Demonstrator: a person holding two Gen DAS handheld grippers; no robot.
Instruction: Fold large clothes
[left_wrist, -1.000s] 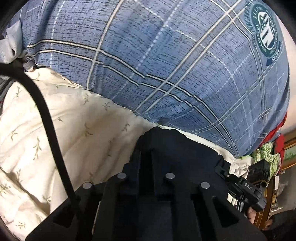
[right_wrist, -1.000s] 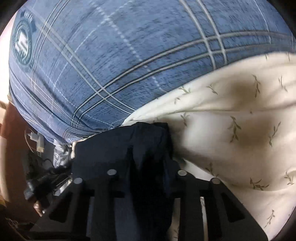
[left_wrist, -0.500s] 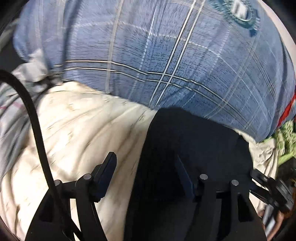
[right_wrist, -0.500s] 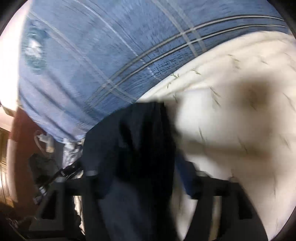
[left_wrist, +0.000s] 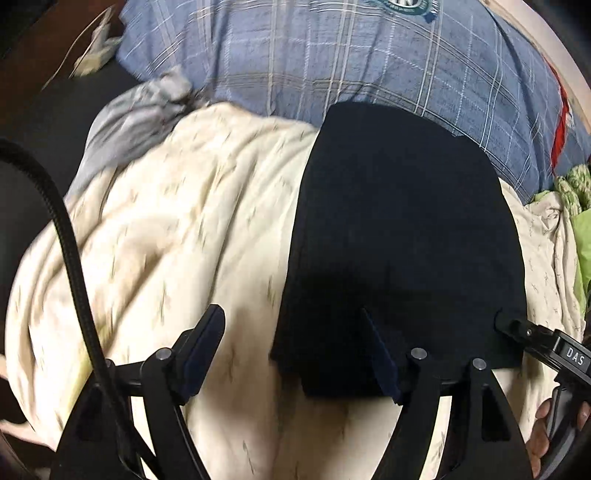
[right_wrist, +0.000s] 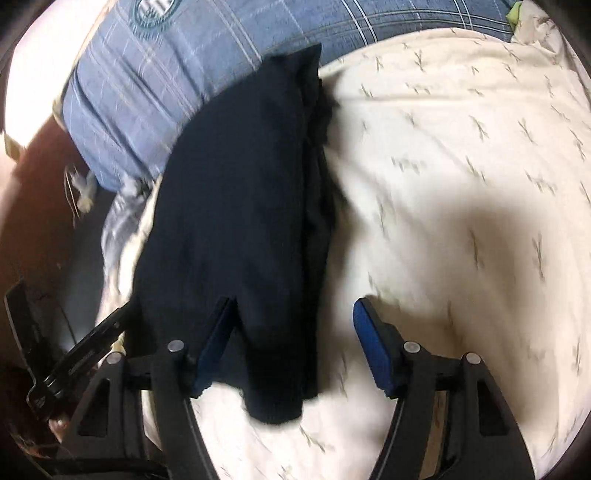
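A folded dark navy garment (left_wrist: 399, 229) lies flat on a cream bedspread with a leaf print (left_wrist: 177, 229). In the right wrist view the garment (right_wrist: 243, 206) runs from the blue pillow down to my fingers. My left gripper (left_wrist: 295, 343) is open and empty; its right finger (left_wrist: 380, 354) is over the garment's near edge. My right gripper (right_wrist: 291, 332) is open and empty, with the garment's near end lying between its fingers. The other gripper's body shows at the edge of each view (left_wrist: 546, 347) (right_wrist: 74, 354).
A large blue plaid pillow (left_wrist: 351, 62) with a round crest lies behind the garment, also in the right wrist view (right_wrist: 166, 74). Grey cloth (left_wrist: 140, 114) sits at the back left. Green fabric (left_wrist: 576, 206) is at the right edge. A black cable (left_wrist: 70, 240) crosses the left.
Both grippers have opened and let go of the dark garment, then pulled back from the pillow. The garment now lies flat on the bedspread.
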